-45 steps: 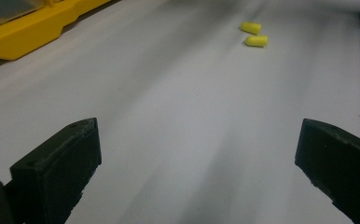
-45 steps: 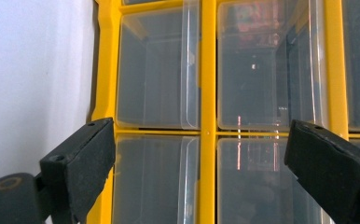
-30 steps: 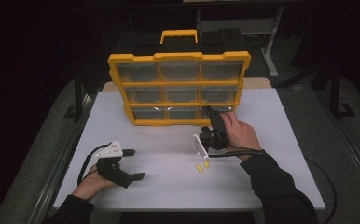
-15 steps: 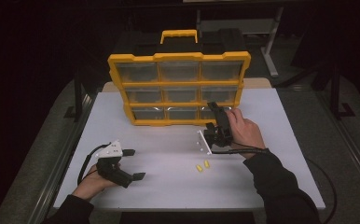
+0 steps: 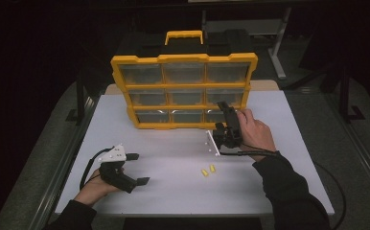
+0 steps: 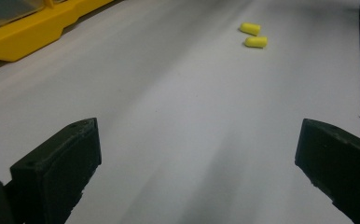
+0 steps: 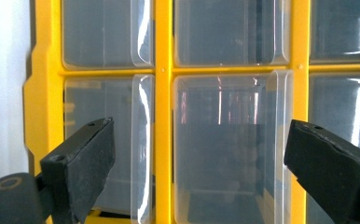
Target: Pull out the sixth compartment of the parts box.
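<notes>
While the left gripper [image 5: 137, 168] is rested wide-jawed near the white table's [image 5: 173, 158] front-left corner, the right gripper [image 5: 227, 111], jaws wide, is held before the yellow 9-drawer plastic organiser's [image 5: 185, 91] bottom-right clear drawer [image 7: 229, 149], at the table's back edge.

The setting looked like a lab or workshop recording station in a dark room. A white rectangular tabletop [image 5: 173, 158] sat brightly lit while its surroundings were black. A yellow plastic parts organiser with clear drawers and a carry handle [image 5: 184, 91] stood upright on it. Behind it stood grey metal stand legs [image 5: 275, 43], with speckled grey flooring [image 5: 44, 158] alongside.
</notes>
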Demonstrator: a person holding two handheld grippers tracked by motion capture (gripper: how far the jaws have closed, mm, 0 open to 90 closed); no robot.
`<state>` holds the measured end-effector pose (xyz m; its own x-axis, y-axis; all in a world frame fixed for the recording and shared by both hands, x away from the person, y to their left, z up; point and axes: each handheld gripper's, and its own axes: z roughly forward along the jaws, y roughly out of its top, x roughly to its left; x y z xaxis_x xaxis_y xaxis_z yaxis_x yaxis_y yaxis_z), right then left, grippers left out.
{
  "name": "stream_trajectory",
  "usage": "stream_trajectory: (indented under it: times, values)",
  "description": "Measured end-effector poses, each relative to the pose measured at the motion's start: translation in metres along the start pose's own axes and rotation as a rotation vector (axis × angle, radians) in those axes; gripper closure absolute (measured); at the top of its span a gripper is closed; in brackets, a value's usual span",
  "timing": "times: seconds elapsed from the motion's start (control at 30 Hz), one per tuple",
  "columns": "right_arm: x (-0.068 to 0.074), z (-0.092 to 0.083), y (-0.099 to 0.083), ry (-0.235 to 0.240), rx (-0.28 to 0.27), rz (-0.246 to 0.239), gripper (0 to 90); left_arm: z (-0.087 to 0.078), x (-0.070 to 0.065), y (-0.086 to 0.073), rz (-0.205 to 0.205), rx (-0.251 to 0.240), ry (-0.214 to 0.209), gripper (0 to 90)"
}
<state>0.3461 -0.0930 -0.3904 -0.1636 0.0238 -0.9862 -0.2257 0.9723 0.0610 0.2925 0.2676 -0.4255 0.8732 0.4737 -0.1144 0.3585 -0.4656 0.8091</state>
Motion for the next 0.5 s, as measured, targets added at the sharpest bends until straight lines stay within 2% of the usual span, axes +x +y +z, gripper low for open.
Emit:
stream_trajectory:
  times: [0.5]
  values:
    - [-0.011, 0.002, -0.008, -0.035, 0.038, 0.004, 8.3, 0.001, 0.0, 0.0, 0.0, 0.001, -0.002, 0.0]
